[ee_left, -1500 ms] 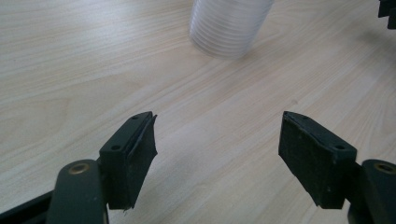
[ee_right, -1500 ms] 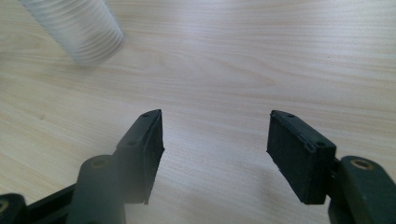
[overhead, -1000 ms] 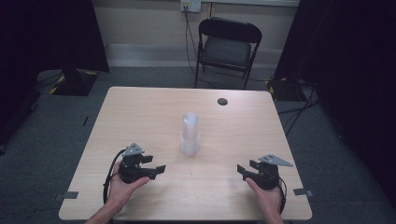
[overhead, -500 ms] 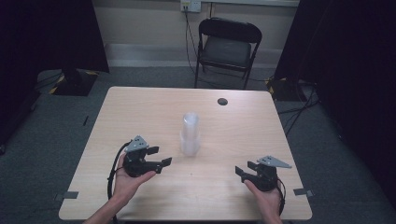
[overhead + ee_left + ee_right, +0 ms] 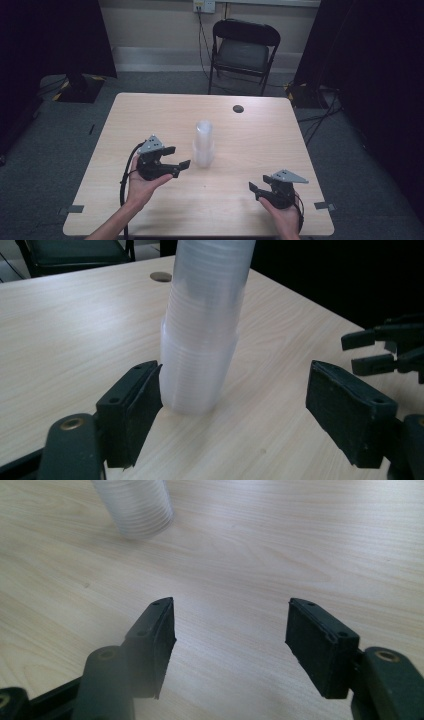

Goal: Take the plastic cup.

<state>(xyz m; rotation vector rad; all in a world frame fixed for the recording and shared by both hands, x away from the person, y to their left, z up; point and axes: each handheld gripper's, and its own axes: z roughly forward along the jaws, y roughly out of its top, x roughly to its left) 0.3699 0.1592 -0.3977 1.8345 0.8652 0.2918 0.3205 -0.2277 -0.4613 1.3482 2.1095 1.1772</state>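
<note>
Now my left gripper (image 5: 181, 157) has moved up to the cup stack (image 5: 203, 144), jaws just opened wider (nothing pinched yet); my right gripper (image 5: 256, 192) waits, jaws apart.

Cup stack (image 5: 203, 144): translucent white, ribbed w/ fine rings. Tabletop (image 5: 150, 115): pale wood grain. Both grippers' jaws black. Far chair (image 5: 243, 50): black.

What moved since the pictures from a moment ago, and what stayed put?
The left hand-held gripper moved up the table toward the stack of clear cups, and its jaws have just been opening. It has not taken hold of the stack yet. The right hand-held gripper, open, stayed near the front edge. The stack and the table did not move.
</note>
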